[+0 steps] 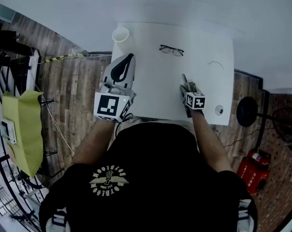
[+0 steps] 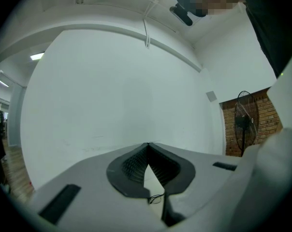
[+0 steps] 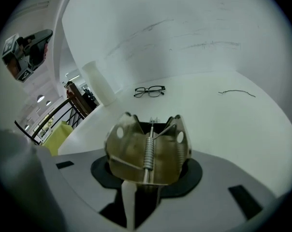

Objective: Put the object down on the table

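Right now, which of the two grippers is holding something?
The right gripper: it holds a metal spring clip between its jaws. The left gripper has its jaws together, empty.

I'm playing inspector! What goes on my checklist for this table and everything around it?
Surface: white table.
Job's things: metal clip with a spring, held between the right gripper's jaws.
Clutter: glasses; white cup at a corner; small round thing near the edge.
Grippers: left gripper shut, empty; right gripper shut on the metal clip.
Cables: thin dark wire on the table; cable on the floor.
Surroundings: wooden floor, standing fan, yellow cloth.
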### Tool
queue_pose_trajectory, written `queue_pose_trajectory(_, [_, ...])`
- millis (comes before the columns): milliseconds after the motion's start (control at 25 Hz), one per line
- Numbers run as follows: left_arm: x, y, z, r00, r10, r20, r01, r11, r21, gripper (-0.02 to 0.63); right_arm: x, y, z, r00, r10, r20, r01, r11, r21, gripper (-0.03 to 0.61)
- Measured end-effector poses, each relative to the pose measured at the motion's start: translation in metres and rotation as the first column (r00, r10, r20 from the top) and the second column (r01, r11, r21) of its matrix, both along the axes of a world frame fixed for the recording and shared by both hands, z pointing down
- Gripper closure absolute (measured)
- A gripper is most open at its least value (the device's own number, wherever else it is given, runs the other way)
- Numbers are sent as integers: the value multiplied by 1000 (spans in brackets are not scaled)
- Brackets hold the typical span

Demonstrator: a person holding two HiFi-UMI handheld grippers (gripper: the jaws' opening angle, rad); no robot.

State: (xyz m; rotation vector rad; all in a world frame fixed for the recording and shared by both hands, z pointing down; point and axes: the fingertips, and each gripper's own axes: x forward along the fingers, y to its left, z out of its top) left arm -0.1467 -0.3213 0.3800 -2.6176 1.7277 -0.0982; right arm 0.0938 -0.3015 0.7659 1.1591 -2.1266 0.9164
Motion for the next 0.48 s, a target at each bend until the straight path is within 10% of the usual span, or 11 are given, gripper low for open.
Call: queue_pose_trajectory(480, [5,1,0,1000,26,-9,-26,1000,4,607,32,-5,-13,997,23,-73,-19,998,61,305])
